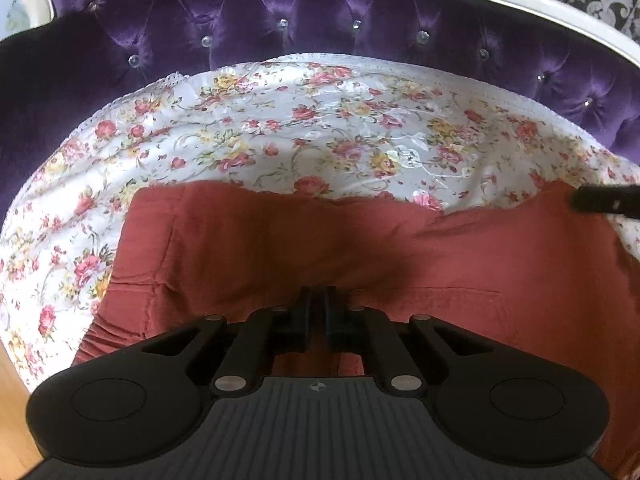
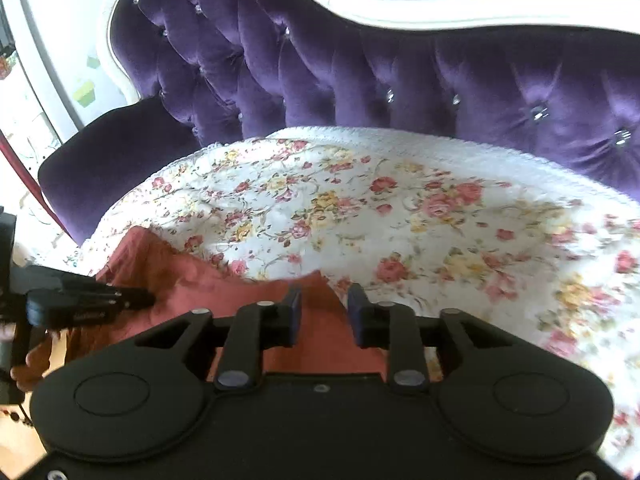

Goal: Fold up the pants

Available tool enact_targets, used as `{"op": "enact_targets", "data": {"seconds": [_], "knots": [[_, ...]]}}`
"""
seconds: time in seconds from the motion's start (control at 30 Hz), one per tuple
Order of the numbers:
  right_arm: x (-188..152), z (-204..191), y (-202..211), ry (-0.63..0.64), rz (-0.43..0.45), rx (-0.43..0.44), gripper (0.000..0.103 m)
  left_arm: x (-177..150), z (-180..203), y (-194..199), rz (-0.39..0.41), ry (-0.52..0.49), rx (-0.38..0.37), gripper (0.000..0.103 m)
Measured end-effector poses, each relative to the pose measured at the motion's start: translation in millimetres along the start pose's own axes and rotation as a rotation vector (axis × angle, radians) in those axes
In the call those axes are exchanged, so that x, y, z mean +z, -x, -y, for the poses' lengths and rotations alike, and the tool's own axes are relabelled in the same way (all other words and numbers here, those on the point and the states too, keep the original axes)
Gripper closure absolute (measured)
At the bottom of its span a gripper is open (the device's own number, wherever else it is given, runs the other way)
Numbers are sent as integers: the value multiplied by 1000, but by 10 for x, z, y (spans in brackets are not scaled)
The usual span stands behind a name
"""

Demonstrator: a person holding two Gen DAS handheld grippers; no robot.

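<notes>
Pants (image 1: 360,240) — floral cover (image 1: 280,128), purple sofa (image 1: 280,12)

Pants (image 1: 360,236): rust-red woven cloth, matt, soft, lightly creased, with stitched seams showing. Floral cover (image 1: 248,140) beneath: white printed cloth with a faint sheen, finely wrinkled, edged in lace-like trim; sofa back (image 1: 280,4): purple velvet, deep-buttoned, lustrous nap, set with clear glassy studs, in a glossy white painted frame (image 2: 420,12). Left gripper (image 1: 319,300) and right gripper (image 2: 323,300): black matt plastic with dull metal pivot pins; floor (image 1: 12,400): smooth pale wood.
</notes>
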State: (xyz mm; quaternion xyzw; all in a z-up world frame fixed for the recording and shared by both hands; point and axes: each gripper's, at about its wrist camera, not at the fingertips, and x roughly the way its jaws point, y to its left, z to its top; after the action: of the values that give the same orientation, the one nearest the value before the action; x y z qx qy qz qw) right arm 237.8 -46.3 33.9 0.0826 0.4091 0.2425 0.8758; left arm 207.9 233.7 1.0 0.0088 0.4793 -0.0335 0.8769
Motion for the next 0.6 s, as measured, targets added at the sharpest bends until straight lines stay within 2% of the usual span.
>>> {"op": "enact_targets", "data": {"seconds": [0.13,0.23,0.3,0.37,0.5,0.6], "knots": [[-103,-128,-51,65,-49,42,63,24,-47,-8,-3,40,-18,95],[-320,-320,-9,133,-113,112,64,35,-81,-17,-5,67,-29,95],[-427,-435,-21,187,-143,103,65,34,-76,-15,-6,64,-28,95],[-400,-454,-43,185,-123,87,65,37,-64,-16,-8,64,-23,95],[-191,-320,-103,79,-49,63,63,45,-27,-14,-13,53,-3,95],[-122,-237,-125,34,-44,61,63,51,-6,-20,-15,44,13,95]]}}
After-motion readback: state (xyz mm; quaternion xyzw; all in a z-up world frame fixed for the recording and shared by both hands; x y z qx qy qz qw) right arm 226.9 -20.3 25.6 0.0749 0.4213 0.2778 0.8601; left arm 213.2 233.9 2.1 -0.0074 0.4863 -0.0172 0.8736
